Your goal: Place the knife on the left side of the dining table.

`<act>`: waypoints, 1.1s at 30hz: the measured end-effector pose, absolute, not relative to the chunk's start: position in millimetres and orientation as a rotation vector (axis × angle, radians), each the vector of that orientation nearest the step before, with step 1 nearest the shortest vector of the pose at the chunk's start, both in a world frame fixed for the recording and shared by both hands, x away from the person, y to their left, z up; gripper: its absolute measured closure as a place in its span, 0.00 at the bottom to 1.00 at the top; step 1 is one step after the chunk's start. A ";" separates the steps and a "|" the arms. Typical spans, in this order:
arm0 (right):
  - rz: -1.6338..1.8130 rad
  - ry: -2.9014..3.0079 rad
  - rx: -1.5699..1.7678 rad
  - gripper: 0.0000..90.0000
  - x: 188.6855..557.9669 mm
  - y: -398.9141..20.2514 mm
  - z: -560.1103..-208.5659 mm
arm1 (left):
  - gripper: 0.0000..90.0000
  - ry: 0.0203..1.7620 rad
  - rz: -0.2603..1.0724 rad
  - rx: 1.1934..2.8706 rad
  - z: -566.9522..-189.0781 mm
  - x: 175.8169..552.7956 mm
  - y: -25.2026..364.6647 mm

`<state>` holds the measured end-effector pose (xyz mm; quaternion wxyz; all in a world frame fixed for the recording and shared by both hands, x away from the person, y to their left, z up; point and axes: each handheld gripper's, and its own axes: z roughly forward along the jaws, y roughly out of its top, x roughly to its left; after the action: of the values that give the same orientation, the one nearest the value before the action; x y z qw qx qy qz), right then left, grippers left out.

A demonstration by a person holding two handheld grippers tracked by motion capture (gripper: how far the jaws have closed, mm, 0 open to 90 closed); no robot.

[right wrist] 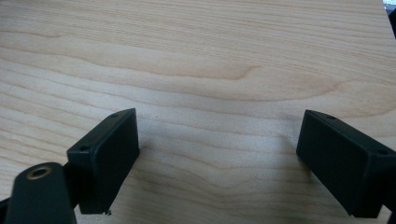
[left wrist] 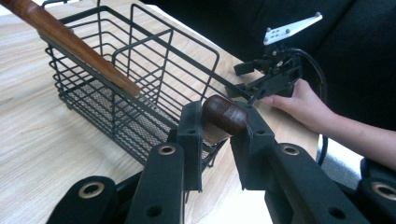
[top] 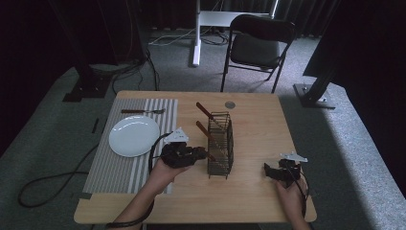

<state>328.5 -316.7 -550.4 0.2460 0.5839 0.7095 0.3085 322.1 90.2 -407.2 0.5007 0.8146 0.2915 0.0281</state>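
Clamping a wooden handle (left wrist: pixel 225 117), the left hand-held gripper (left wrist: pixel 219 135) holds it slanting up from the basket (left wrist: pixel 116 84).

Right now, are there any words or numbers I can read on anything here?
None: no words, labels or numbers can be read.
The wooden handle clamped in the left gripper is bare.
The wire basket, plate and table carry no print.
The small round thing on the table is too small to tell.
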 end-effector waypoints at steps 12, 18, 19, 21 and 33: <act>0.842 1.936 1.595 0.14 328.5 -316.7 -550.3 | 0.83 0.679 0.105 1.967 -398.0 318.7 84.0; 0.841 1.936 1.592 0.14 328.5 -316.8 -550.4 | 0.83 0.674 0.134 1.952 -389.3 317.1 87.2; 0.841 1.936 1.593 0.14 328.5 -316.8 -550.3 | 0.83 0.679 0.134 1.944 -387.6 316.9 88.5; 0.841 1.936 1.593 0.14 328.5 -316.7 -550.4 | 0.83 0.678 0.147 1.933 -380.9 316.1 93.2; 0.841 1.936 1.594 0.14 328.5 -316.7 -550.3 | 0.83 0.663 0.211 1.888 -347.1 308.3 116.9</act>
<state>328.5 -316.7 -550.3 0.2457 0.5840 0.7096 0.3082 308.3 116.9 -347.1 0.5353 0.7926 0.2782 0.0886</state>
